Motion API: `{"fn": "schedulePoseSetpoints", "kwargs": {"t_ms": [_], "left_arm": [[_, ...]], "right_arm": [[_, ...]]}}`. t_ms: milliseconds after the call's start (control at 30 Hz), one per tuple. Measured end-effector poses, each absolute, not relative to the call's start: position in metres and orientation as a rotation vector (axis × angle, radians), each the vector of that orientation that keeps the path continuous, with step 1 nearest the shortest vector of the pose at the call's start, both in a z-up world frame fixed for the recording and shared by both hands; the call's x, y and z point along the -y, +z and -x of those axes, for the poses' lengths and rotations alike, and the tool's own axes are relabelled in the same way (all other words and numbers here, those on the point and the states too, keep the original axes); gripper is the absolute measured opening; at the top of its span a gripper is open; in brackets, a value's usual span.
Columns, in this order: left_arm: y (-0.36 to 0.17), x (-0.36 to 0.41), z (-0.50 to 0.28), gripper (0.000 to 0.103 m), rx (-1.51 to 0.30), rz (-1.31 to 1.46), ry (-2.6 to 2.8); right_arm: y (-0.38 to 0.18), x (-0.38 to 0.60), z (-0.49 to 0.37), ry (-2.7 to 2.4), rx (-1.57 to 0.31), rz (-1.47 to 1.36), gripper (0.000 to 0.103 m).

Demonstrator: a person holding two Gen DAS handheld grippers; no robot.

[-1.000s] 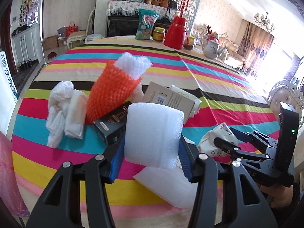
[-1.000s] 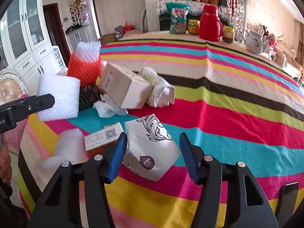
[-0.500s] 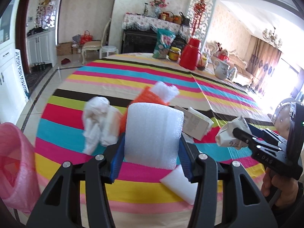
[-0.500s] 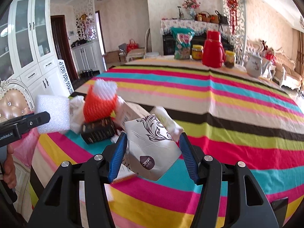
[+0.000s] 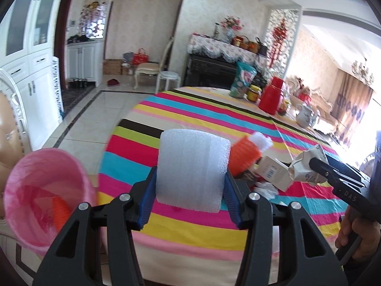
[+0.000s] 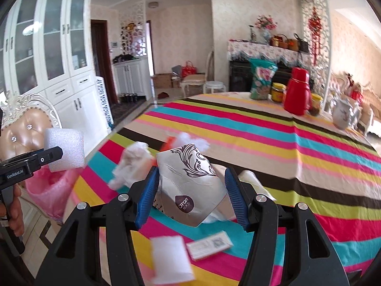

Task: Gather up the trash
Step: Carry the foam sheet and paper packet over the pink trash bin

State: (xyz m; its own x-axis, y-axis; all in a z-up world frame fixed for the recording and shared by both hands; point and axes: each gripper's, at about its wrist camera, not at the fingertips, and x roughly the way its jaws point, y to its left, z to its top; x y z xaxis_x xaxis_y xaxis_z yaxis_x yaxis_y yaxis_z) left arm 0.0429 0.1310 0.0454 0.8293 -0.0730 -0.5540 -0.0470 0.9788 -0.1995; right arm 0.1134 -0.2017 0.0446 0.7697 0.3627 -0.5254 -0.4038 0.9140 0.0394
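1. The left gripper (image 5: 190, 190) has its jaws partly open and pressed against both sides of a white foam roll (image 5: 193, 169), which it holds upright in the air, off the striped surface (image 5: 190, 221).
2. A bin lined with a pink bag (image 5: 45, 190) stands on the floor just beside the near edge of that surface; the foam roll is near it, not over its mouth.
3. The right gripper (image 6: 191, 195) has its jaws about half open and clamped on a crumpled silver paper bag (image 6: 188, 186) with a brown scroll print, lifted above the surface.
4. Left lying on the surface, beyond the bin: an orange net sleeve (image 5: 245, 155) with white foam in it, a cardboard box (image 5: 273, 171), crumpled tissue (image 6: 133, 164), a flat foam piece (image 6: 170, 259) and a small carton (image 6: 209, 244).
5. At the far end of the surface stands a red thermos (image 6: 297, 93).
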Motion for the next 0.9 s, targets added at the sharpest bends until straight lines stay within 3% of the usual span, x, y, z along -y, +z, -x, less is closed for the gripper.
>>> {"fn": "schedulePoseSetpoints", "kwargs": {"t_ms": [900], "left_arm": [[0.061,-0.312,0.055,0.050,-0.522,0.302,0.303]], "right_arm": [[0.066,-0.005,-0.082,0.729,-0.511,0.186,0.055]]}}
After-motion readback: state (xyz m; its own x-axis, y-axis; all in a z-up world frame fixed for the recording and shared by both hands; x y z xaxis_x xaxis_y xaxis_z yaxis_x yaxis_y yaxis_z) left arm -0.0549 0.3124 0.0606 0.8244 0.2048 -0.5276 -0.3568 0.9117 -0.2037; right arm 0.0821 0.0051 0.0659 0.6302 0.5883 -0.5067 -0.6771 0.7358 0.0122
